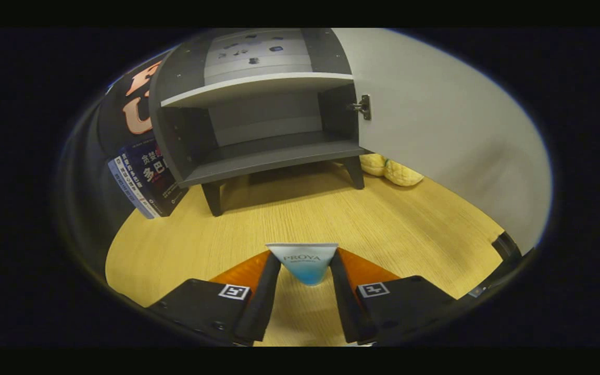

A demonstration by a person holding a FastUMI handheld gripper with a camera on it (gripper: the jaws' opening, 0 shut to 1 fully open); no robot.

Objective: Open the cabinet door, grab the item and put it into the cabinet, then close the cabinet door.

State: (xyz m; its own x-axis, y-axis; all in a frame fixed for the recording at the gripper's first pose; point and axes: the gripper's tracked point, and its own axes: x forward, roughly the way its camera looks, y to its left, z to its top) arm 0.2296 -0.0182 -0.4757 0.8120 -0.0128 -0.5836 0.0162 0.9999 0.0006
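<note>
Midway: gripper (pixel 305 271) clenched on tube (pixel 304 263), held at bottom centre above wooden table (pixel 383 219). Cabinet (pixel 258 120) upper centre, door (pixel 435 125) swung open right. Next likely: carry tube forward onto lower shelf (pixel 274 156), release.

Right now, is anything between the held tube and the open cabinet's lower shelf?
Nothing visible: the hand-held gripper grips the tube, the door is swung open, and bare table leads to the lower shelf.
</note>
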